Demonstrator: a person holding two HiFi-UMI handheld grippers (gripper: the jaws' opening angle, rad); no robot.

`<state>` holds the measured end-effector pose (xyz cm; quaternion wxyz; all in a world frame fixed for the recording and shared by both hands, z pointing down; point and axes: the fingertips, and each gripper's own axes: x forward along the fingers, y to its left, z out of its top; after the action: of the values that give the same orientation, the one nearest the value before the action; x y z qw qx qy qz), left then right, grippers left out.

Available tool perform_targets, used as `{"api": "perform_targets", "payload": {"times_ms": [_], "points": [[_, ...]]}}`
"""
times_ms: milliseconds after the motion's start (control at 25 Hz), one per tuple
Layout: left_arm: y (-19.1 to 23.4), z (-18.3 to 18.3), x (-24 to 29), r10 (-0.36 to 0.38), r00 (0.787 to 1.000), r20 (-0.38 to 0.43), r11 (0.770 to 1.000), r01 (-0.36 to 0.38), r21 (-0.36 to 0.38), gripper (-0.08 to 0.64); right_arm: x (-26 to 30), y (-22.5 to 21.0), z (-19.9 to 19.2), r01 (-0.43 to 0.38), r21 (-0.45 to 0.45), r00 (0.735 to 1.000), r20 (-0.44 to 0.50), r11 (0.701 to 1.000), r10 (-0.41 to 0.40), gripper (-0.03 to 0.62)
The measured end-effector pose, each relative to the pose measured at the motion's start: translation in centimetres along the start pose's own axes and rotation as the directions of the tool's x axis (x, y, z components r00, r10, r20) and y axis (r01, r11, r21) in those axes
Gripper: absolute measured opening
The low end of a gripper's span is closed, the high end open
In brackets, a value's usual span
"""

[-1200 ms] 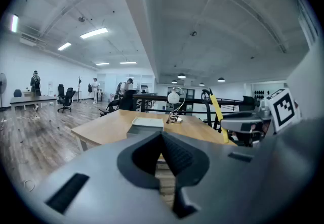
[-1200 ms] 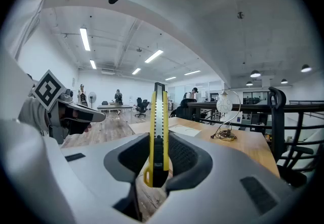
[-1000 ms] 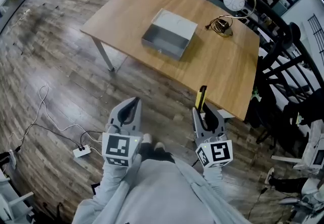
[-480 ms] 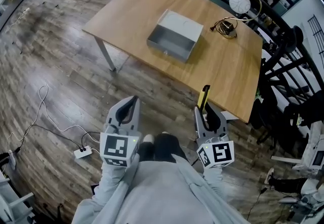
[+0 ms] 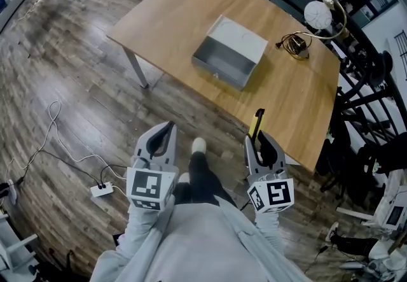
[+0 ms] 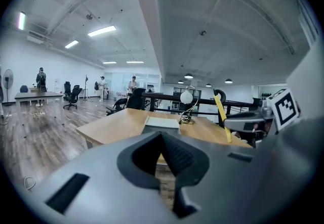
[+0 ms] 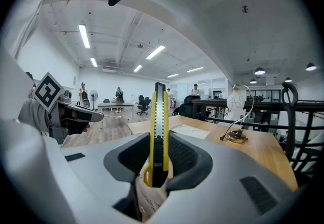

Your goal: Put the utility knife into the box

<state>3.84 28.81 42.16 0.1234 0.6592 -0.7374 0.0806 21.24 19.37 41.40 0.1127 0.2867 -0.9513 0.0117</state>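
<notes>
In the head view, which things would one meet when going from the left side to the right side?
White power strip → left gripper → open grey metal box → white round lamp.

The box (image 5: 219,70) sits on the table (image 5: 172,20) about midway along it, nearer the near edge than the far one, with the cable coil (image 5: 296,45) to its right and the lamp (image 5: 316,14) just behind that, by the far right corner. Both grippers are off the table, in front of its near edge and above the floor. The right gripper (image 5: 261,141) is by the near right corner with the utility knife (image 5: 255,123) upright between its jaws, and the left gripper (image 5: 164,134) is well to its left, with a shoe (image 5: 198,145) on the floor between them.
</notes>
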Motion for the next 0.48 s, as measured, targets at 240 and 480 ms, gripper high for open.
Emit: {"api": "perform_targets", "payload": {"times_ms": [240,480], "points": [[1.5,2.5,6.3,-0.008,1.000,0.001,1.000,0.008,0.019,0.020,5.7,-3.8,1.5,-0.004,0.010,1.000,0.023,1.000,0.004,0.126],[2.7,6.4,12.7,0.001,1.000,0.019,0.999,-0.001,0.032,0.020,11.1,-8.8,4.1,-0.008,0.010,0.999,0.047,1.000,0.008,0.126]]}}
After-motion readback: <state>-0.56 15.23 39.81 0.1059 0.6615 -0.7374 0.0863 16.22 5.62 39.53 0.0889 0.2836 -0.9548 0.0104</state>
